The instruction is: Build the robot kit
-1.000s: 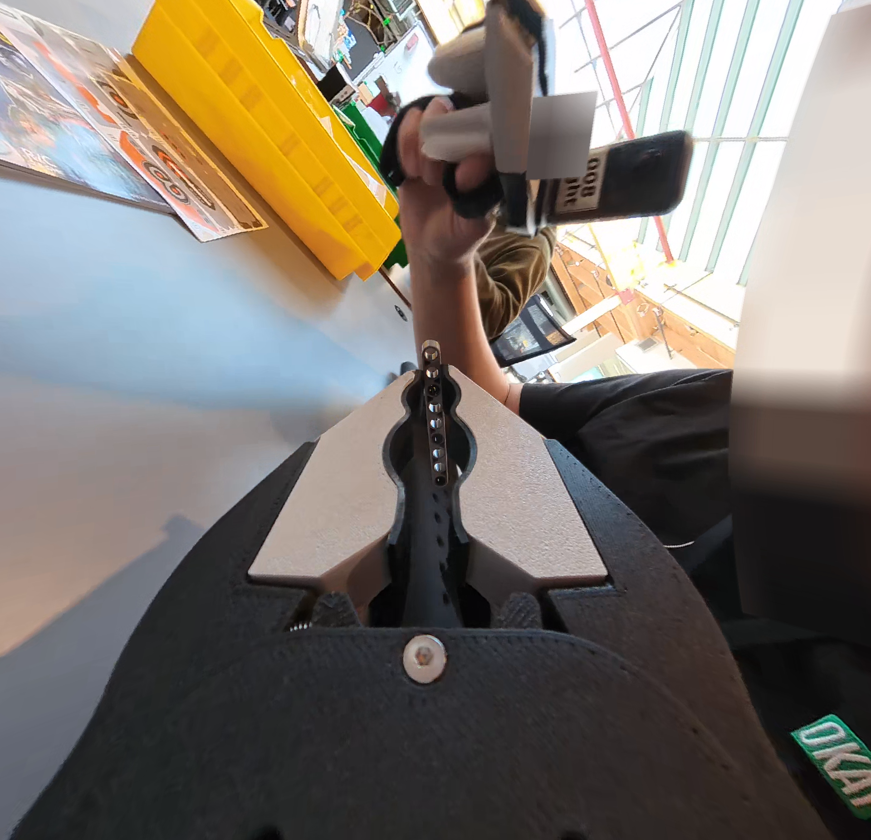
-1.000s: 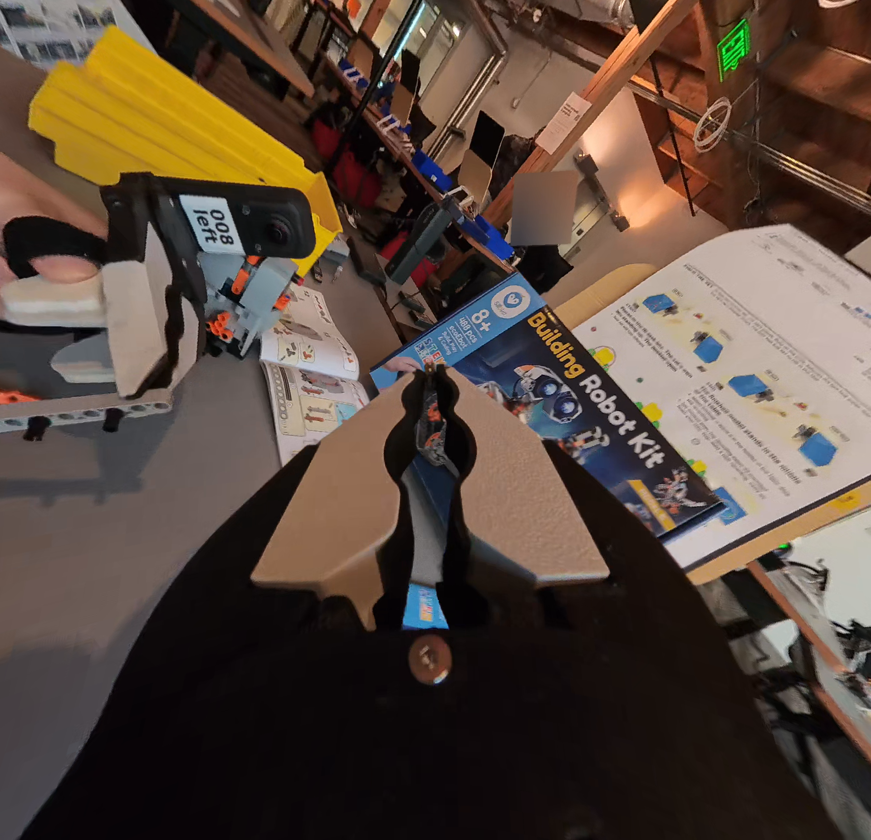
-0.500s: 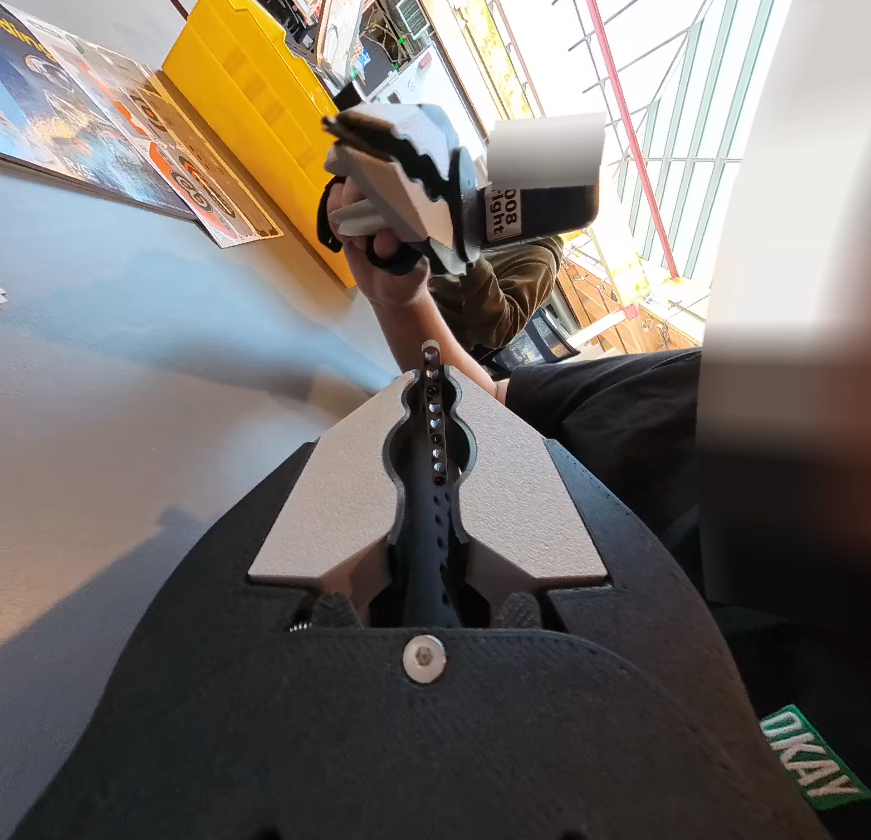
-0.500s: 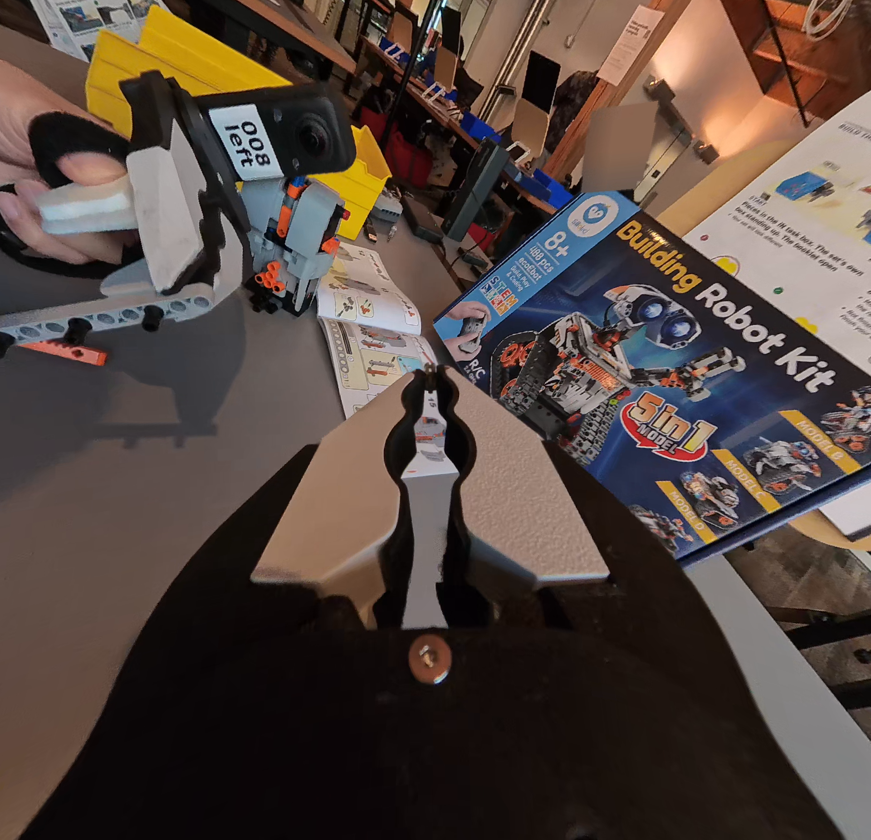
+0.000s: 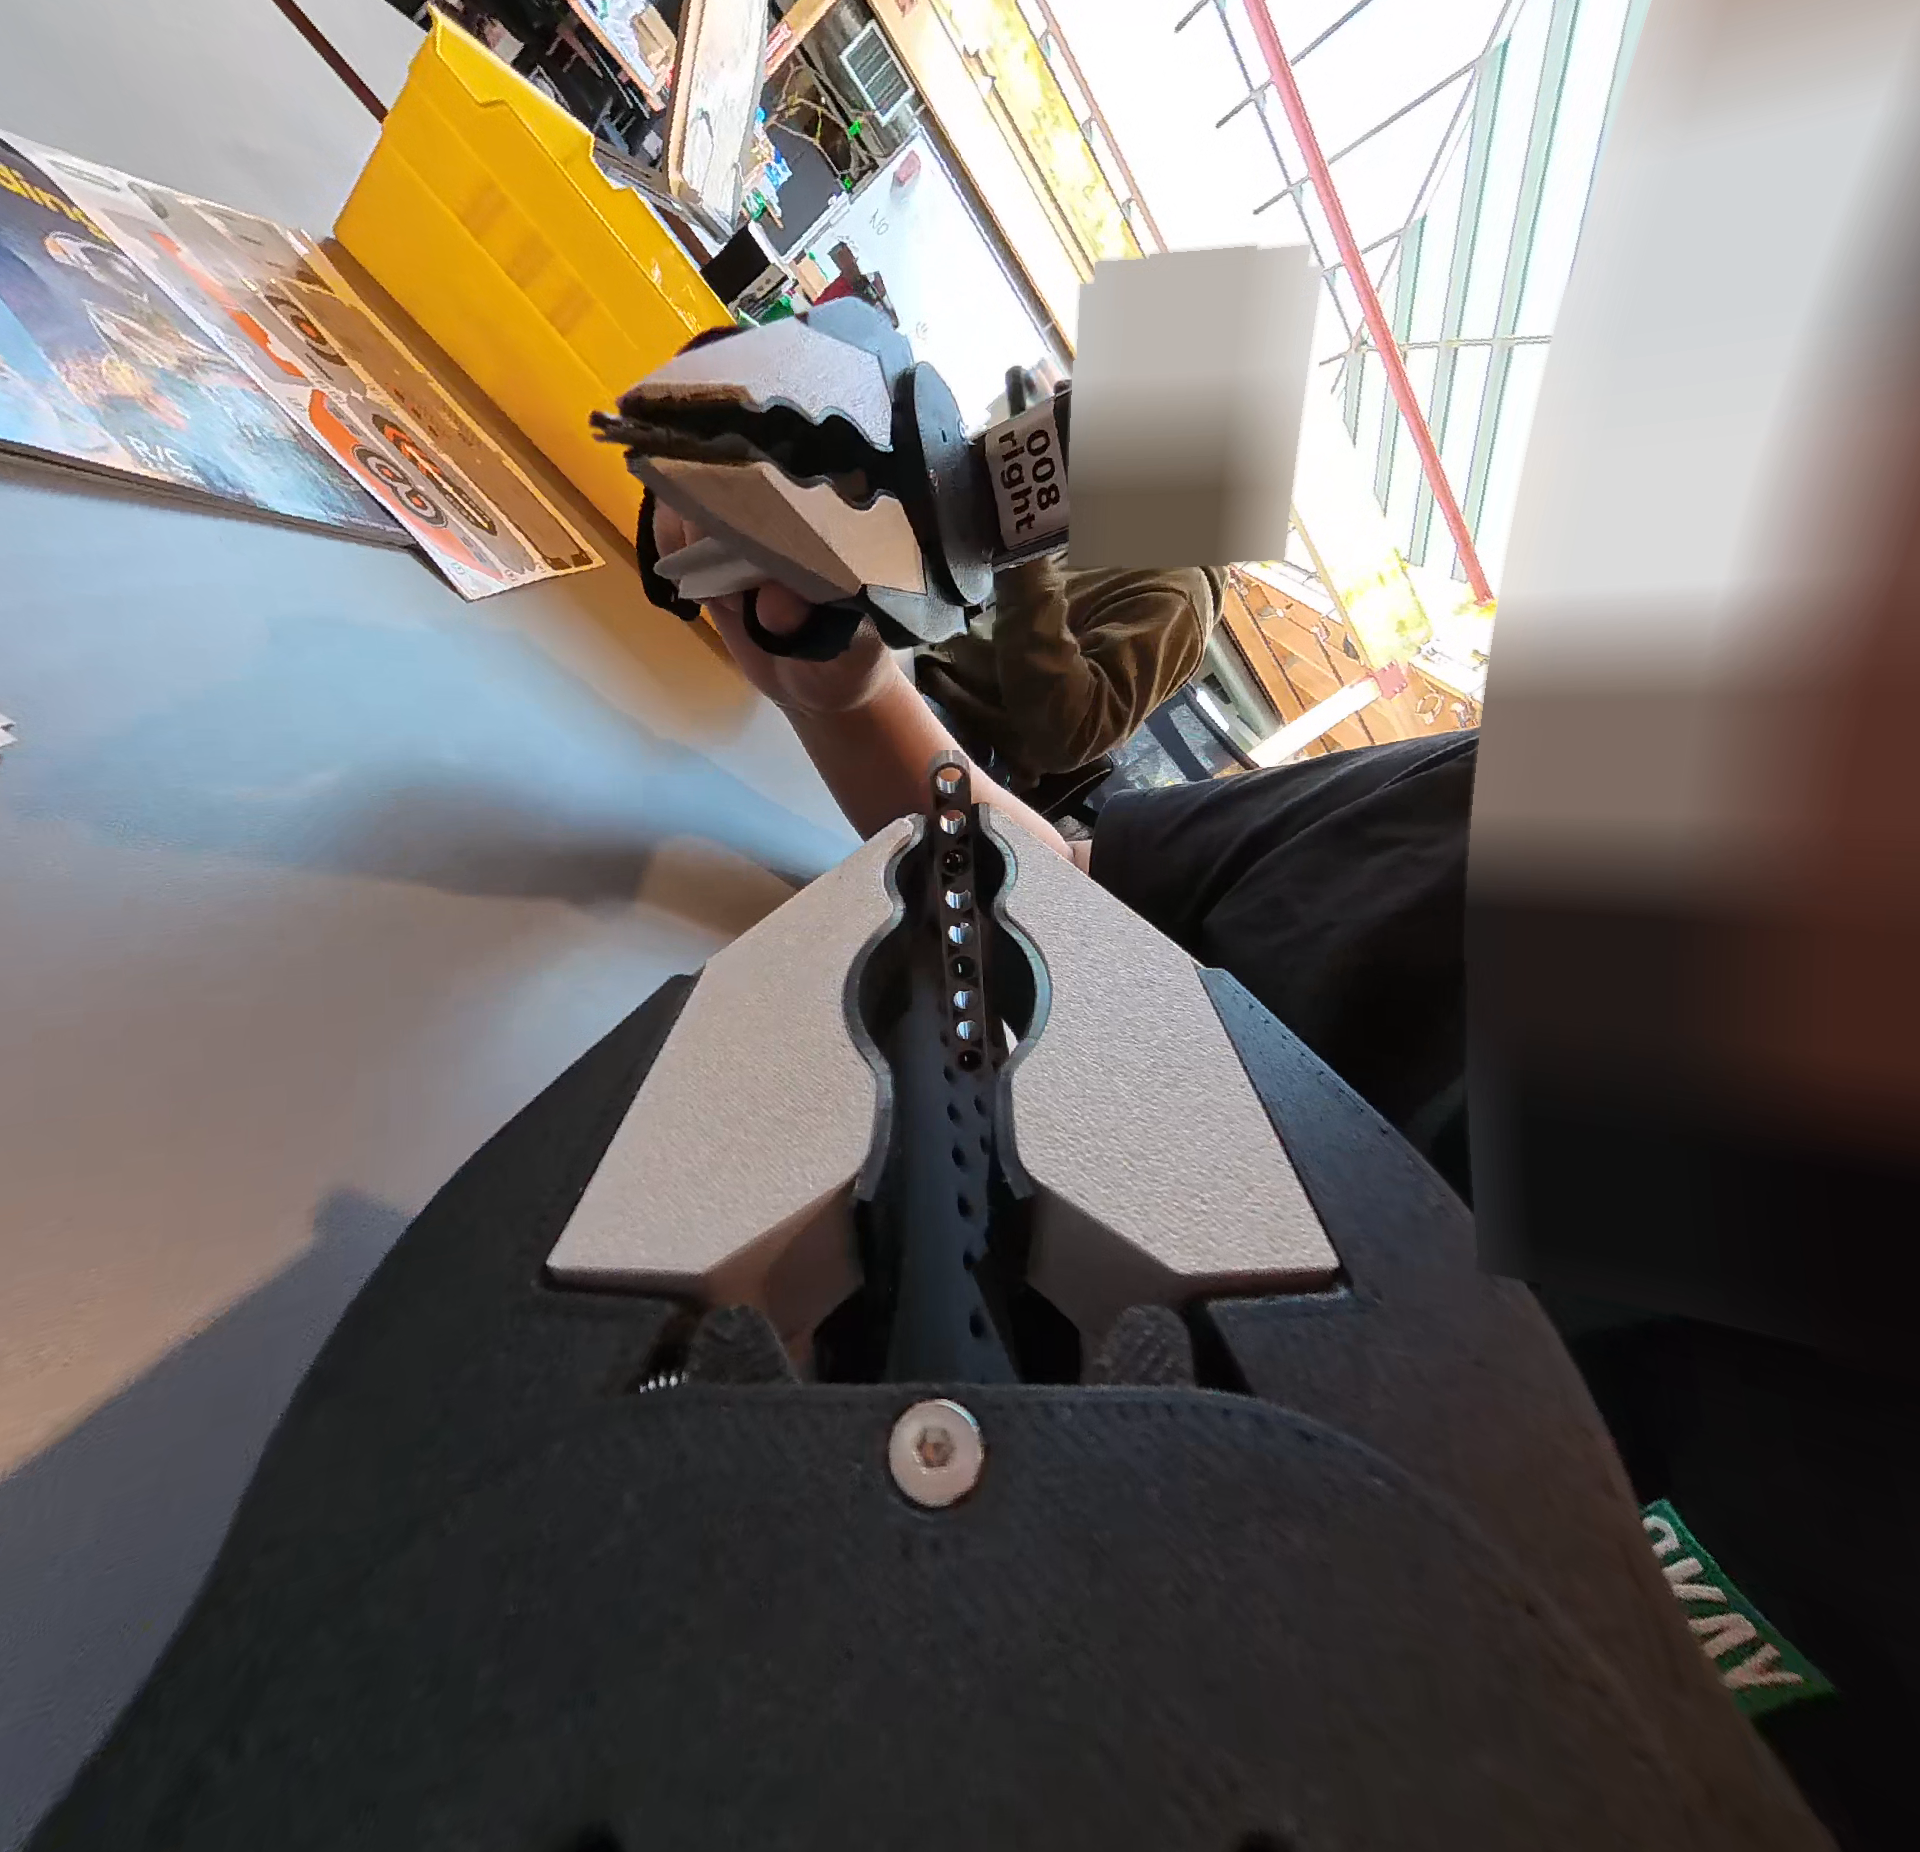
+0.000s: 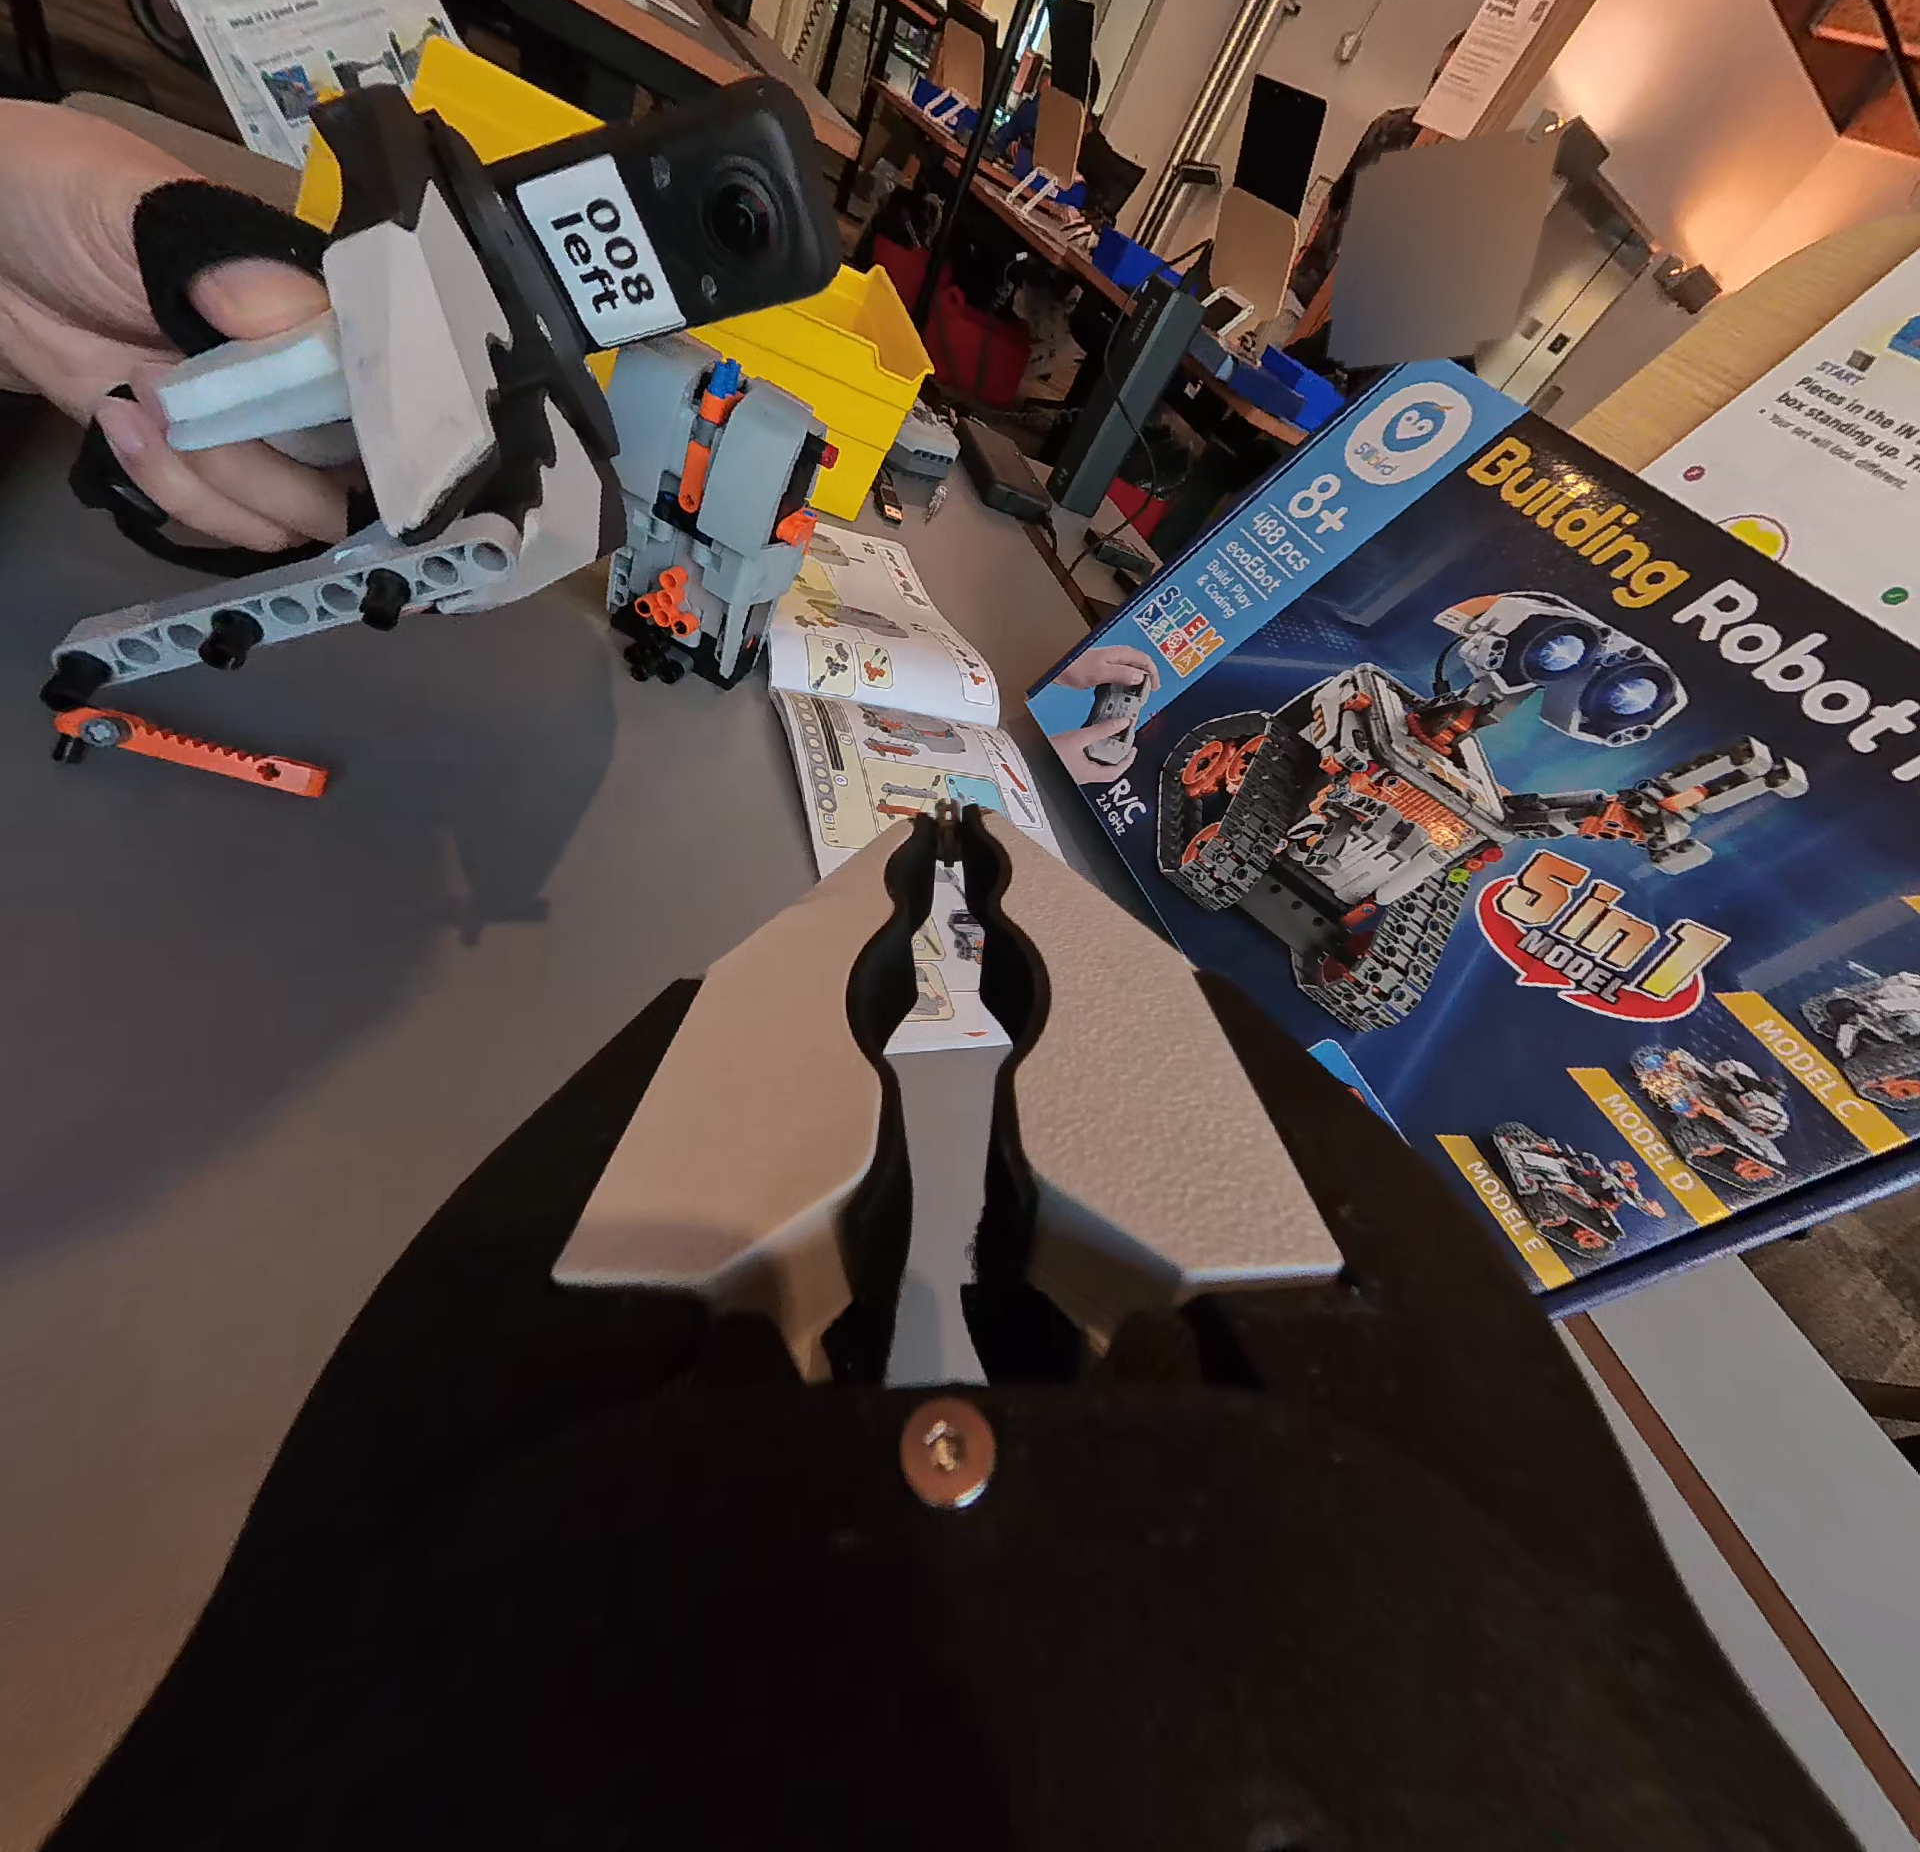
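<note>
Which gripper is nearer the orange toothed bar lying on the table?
Left. The left gripper, shut on a grey holed beam, hovers just above the orange bar; the right gripper sits farther off.

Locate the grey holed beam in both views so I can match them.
Left wrist view: the grey beam runs up the centre, clamped in the left gripper.
Right wrist view: the same beam sits at upper left, sticking down-left from that gripper above the table.
Shared landmark: the yellow bin.
</note>
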